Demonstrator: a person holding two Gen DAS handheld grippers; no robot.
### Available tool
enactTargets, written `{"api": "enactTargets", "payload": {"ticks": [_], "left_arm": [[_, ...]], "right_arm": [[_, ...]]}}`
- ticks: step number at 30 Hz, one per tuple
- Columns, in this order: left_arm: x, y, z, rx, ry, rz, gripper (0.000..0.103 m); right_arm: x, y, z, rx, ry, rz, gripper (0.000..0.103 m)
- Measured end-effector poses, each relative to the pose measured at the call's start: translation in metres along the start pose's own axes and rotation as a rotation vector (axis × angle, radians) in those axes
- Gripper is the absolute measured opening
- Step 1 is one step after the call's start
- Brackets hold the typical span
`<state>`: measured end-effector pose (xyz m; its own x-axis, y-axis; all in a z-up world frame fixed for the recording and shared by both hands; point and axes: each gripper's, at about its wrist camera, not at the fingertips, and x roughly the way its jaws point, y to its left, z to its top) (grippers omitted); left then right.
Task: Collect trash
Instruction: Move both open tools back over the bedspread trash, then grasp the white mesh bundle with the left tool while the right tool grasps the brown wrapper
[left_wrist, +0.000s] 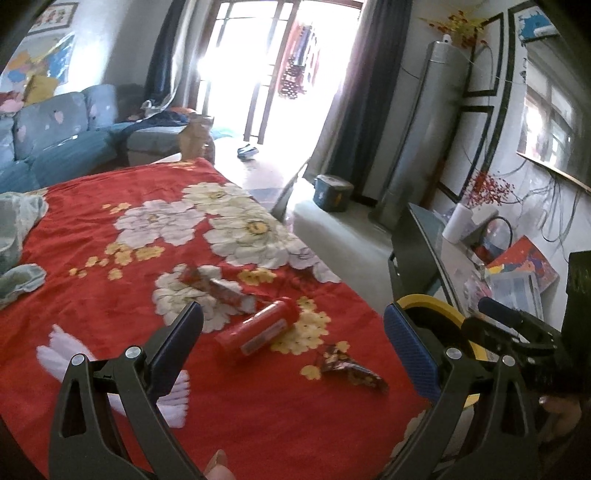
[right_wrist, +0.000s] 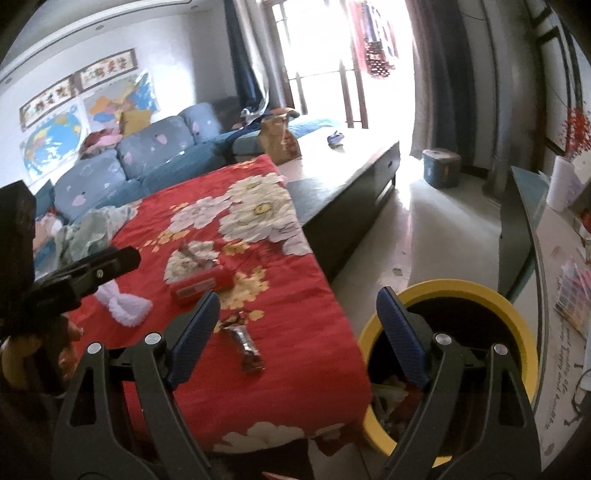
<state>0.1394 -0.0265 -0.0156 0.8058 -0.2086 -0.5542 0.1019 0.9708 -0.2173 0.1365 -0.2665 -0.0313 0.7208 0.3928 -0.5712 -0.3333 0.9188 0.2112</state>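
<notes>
On the red blanket (left_wrist: 258, 424), ahead of my left gripper (left_wrist: 291, 339), wide open and empty, lies the red can (left_wrist: 256, 326); its long axis runs up to the right. The brown wrapper (right_wrist: 242, 341) lies nearer my right gripper (right_wrist: 297, 319), also open. The yellow bin (right_wrist: 517, 321) stands right, its contents partly hidden.

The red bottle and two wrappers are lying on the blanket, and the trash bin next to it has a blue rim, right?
Not quite. The trash bin has a yellow rim, not blue; the right wrist view shows it best. The rest is right: the red bottle and two wrappers lie on the blanket.
</notes>
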Motion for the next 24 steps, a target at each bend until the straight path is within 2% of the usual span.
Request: {"api": "enactTargets", "payload": {"ticks": [24], "left_arm": [[-0.024, 0.078, -0.01, -0.146, -0.018, 0.165, 0.095]], "right_arm": [[0.037, 0.07, -0.01, -0.13, 0.084, 0.081, 0.078]]}}
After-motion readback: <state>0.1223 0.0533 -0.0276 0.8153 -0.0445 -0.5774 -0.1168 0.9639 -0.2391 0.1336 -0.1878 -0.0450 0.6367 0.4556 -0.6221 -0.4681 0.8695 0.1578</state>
